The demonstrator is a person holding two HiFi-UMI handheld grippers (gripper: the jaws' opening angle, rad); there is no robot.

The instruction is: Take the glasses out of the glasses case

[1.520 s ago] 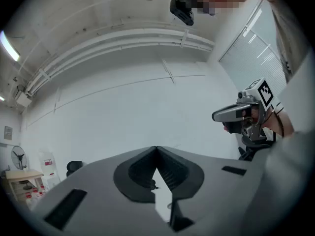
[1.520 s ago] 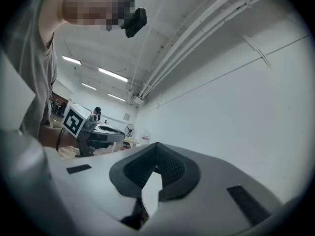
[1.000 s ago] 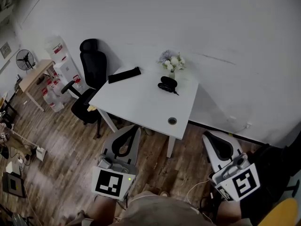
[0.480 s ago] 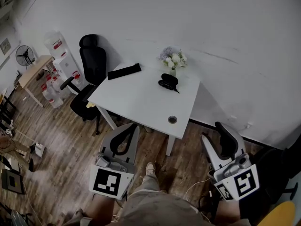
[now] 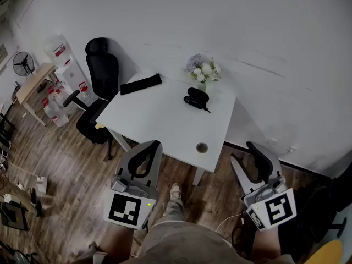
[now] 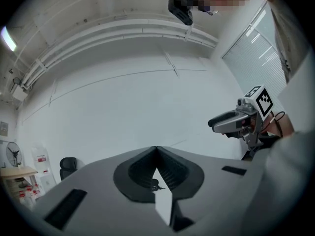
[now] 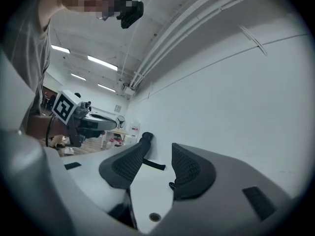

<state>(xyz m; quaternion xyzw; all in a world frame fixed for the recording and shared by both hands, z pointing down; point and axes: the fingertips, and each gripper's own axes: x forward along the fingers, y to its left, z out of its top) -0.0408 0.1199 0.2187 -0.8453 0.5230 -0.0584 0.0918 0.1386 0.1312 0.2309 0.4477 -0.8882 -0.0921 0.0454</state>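
The right gripper (image 5: 243, 152), shut a second ago, is being opened on nothing, the left gripper (image 5: 151, 143) is kept closed, and the black oval glasses case (image 5: 196, 97) is not yet reached.

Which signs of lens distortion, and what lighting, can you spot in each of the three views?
Head view: dim and grey, the wall bulging, corners darker. Left gripper view: round fisheye frame, black corners, ceiling pipes curved. Right gripper view: same round frame, strip lights glowing bright.

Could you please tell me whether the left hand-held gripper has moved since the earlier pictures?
Yes. The left hand-held gripper has moved forward, its tips now closer to the near edge of the white table.
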